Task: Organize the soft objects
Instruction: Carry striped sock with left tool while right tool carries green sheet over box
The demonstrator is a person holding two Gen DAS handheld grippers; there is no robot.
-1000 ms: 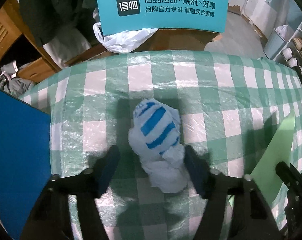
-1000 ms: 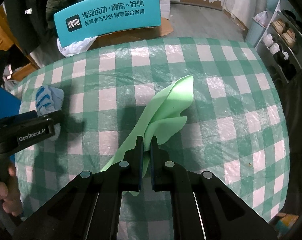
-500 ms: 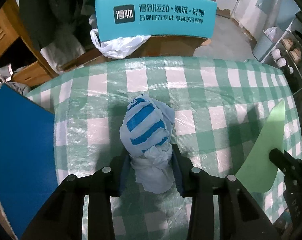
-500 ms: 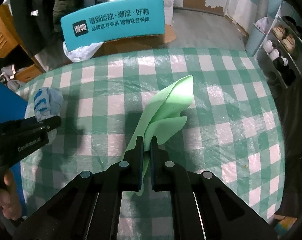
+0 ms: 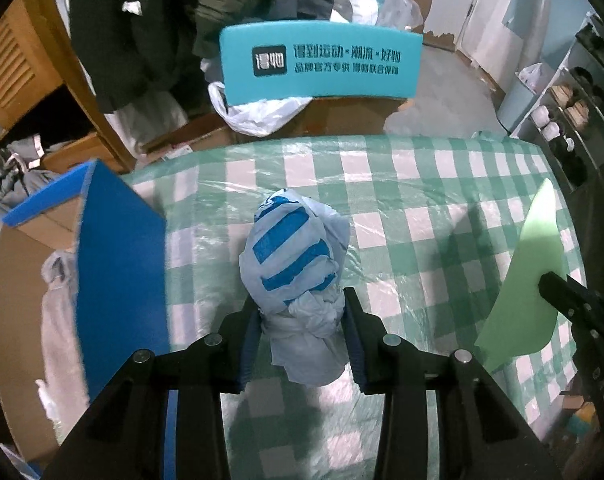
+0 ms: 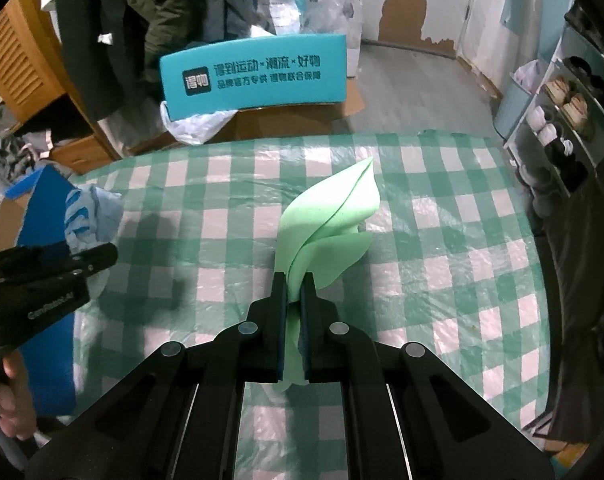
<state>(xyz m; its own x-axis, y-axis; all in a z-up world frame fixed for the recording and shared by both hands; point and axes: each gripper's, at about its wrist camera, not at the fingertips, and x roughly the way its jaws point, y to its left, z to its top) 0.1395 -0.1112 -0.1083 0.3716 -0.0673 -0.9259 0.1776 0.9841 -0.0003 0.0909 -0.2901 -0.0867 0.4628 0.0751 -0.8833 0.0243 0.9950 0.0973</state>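
Observation:
A crumpled white bundle with blue stripes [image 5: 298, 264] hangs above the green checked tablecloth [image 5: 442, 216], and my left gripper [image 5: 302, 308] is shut on its knotted lower part. In the right wrist view the same bundle [image 6: 88, 216] shows at the left with the left gripper [image 6: 82, 264] around it. My right gripper [image 6: 294, 284] is shut on a folded light green foam sheet [image 6: 330, 224], lifted off the cloth. That green sheet [image 5: 538, 264] appears at the right edge of the left wrist view, with the right gripper's black tip on it.
A blue cardboard box [image 5: 118, 264] with open flaps stands at the table's left edge. Behind the table are a teal box lid with white lettering [image 5: 318, 64], a white plastic bag [image 5: 258, 112] and hanging dark coats. A shoe rack [image 6: 562, 120] stands on the right. A hand [image 6: 10, 404] holds the left gripper.
My left gripper closed on the striped bundle and lifted it off the cloth toward the blue box. My right gripper rose with the green sheet still in it.

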